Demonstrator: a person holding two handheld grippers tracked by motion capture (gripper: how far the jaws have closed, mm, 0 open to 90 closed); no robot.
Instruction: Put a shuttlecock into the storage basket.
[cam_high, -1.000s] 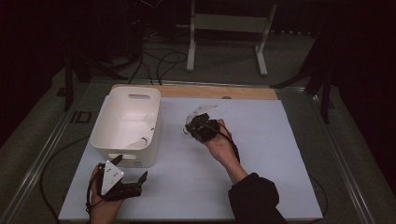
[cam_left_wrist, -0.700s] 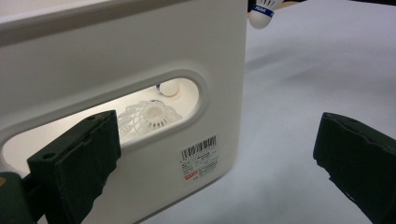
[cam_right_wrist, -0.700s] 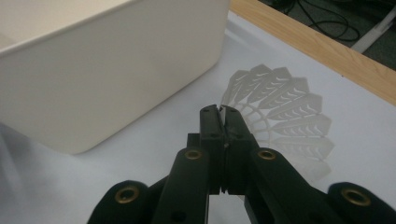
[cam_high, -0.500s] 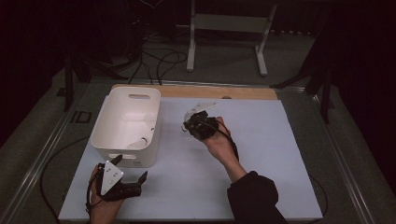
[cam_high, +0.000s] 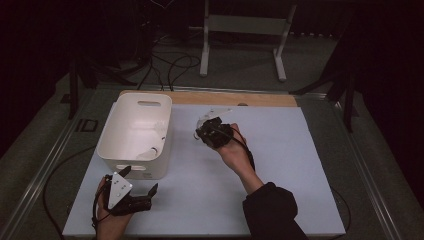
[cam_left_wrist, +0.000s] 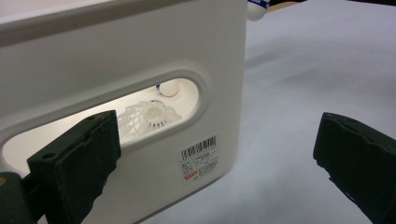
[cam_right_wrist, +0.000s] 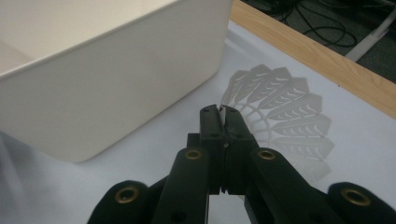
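The white plastic shuttlecock (cam_right_wrist: 285, 112) is held just above the worktop (cam_high: 300, 165), right beside the white bin (cam_high: 135, 135), its flared skirt fanning away from the right gripper (cam_right_wrist: 223, 112) toward the wooden edge strip (cam_right_wrist: 317, 56); its cork end is hidden. The right gripper's jaws are pressed together on the skirt's edge. The left gripper (cam_high: 137, 187) rests near the bin's front wall, jaws wide apart and holding nothing. More shuttlecocks (cam_left_wrist: 149, 116) lie inside the bin.
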